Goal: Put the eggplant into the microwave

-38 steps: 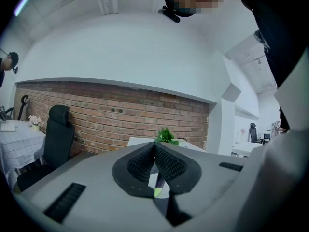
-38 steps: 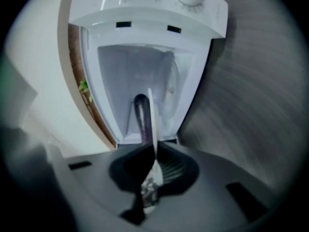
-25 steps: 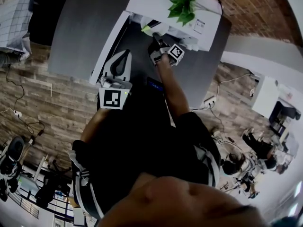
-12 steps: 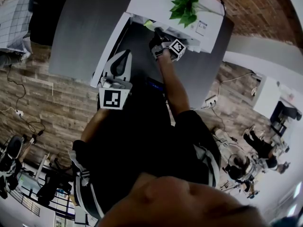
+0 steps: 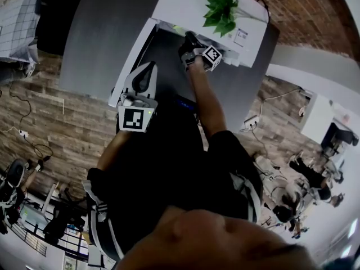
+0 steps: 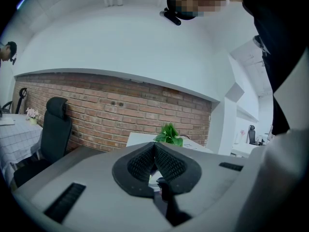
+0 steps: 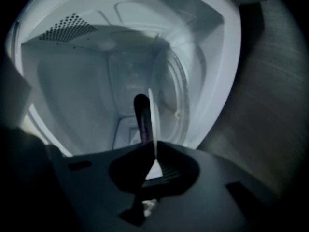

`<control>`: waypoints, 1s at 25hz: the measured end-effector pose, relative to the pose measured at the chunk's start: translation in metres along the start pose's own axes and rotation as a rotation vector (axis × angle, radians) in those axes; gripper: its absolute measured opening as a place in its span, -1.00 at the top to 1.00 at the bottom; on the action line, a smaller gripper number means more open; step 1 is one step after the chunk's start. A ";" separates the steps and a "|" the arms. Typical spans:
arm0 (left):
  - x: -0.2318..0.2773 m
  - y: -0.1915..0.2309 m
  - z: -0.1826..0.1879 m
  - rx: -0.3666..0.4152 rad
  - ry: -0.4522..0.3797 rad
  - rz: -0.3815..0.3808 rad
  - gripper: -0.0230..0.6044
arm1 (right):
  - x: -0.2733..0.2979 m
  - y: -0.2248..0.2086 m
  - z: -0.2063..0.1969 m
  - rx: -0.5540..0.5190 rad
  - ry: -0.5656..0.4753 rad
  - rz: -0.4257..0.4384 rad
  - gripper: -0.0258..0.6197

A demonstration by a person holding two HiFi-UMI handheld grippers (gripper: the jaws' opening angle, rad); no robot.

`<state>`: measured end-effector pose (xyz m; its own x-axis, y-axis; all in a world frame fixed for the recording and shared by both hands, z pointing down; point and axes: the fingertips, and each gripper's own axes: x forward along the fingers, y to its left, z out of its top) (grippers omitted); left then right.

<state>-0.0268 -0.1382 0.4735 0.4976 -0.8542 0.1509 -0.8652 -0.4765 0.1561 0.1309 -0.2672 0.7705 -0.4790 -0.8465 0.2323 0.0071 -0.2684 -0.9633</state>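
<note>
The person wears a black top (image 5: 169,167) with short sleeves. The left gripper (image 5: 149,66) has a pale grey shell round a black teardrop opening, and a small green light (image 5: 149,111) sits above its cube (image 5: 135,118), which bears a black-and-white square marker. In its own view the shell is grey, with black ribbed pads (image 6: 137,164) and black slots (image 6: 66,202). The right gripper (image 5: 188,38) looks darker and has a smaller marker cube (image 5: 212,55).

microwave (image 5: 185,4) is finished in white | eggplant (image 7: 141,115) is seen dark purple | plate (image 7: 152,124) is seen white | plant (image 5: 220,9) is leafed in green | wall (image 6: 120,115) is laid in red brick
</note>
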 end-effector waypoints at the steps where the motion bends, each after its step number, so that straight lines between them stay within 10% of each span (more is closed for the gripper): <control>1: 0.001 0.000 0.000 0.001 0.001 -0.001 0.81 | 0.001 0.000 0.001 0.003 -0.001 -0.004 0.80; 25: 0.010 0.005 -0.004 -0.010 0.017 0.002 0.81 | 0.014 0.001 0.007 0.042 -0.024 -0.085 0.79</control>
<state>-0.0257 -0.1487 0.4795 0.4966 -0.8517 0.1673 -0.8658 -0.4723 0.1652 0.1300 -0.2827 0.7740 -0.4583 -0.8304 0.3167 0.0041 -0.3584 -0.9336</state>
